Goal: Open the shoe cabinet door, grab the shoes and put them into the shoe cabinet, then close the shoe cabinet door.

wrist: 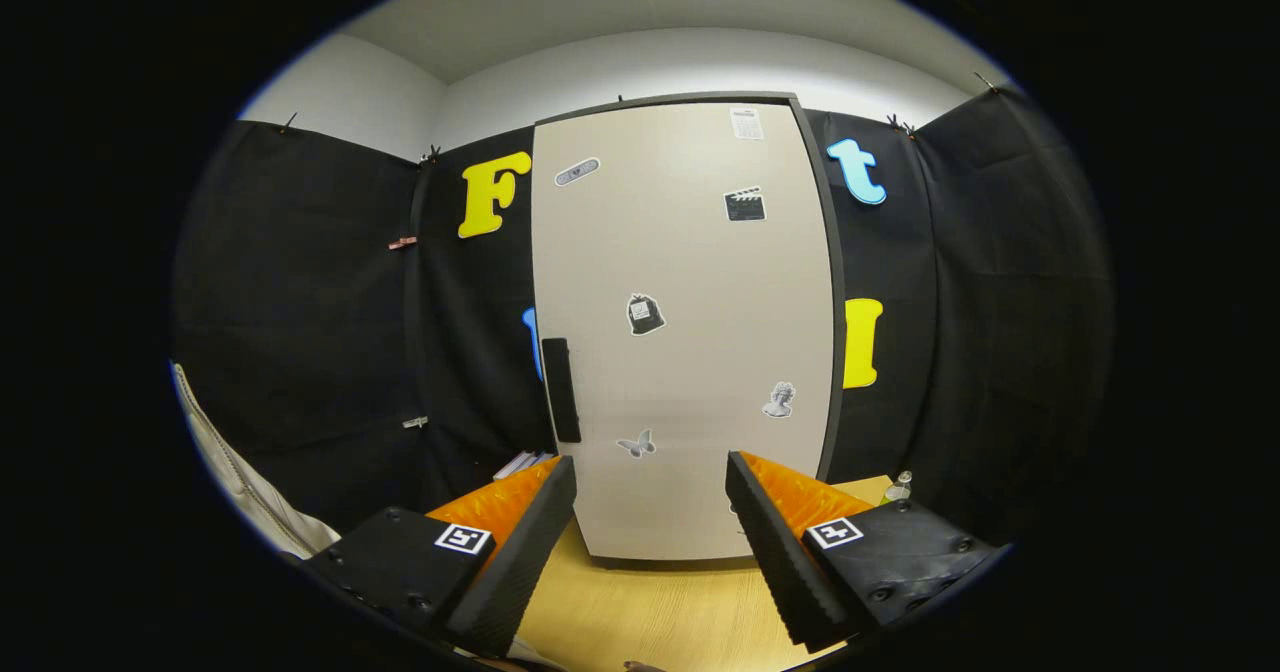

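The shoe cabinet (690,332) stands at centre frame on a wooden table (650,617), its door (700,282) closed, handle (561,390) at its left edge. The gripper (650,512) faces it, fingers spread and empty. This fits either before opening or after closing.

Closed beige shoe cabinet door (690,332), upright
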Tool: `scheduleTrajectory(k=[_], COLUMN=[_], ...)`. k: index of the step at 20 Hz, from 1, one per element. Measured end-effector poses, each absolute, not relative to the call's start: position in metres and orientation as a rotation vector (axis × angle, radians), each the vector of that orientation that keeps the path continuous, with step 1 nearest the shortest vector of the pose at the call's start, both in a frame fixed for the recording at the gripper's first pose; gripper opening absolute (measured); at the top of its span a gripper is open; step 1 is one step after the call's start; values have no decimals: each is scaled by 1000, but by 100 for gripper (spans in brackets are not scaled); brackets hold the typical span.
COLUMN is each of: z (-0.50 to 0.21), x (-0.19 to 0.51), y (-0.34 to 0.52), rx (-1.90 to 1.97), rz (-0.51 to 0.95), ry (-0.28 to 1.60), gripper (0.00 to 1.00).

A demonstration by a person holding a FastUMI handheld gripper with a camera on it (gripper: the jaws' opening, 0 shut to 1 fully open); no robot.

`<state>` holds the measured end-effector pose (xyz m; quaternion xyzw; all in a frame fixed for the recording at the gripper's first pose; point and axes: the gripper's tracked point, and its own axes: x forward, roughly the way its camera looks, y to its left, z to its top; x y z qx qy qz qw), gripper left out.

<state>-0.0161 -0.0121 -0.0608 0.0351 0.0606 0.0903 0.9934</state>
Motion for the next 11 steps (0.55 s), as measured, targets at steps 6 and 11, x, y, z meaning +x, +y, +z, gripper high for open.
scheduleTrajectory(k=[6, 11], z=[-61, -62], x=[-17, -18], y=[-7, -5], rx=[71, 73], rz=[183, 183], ry=[122, 126], gripper=[98, 98])
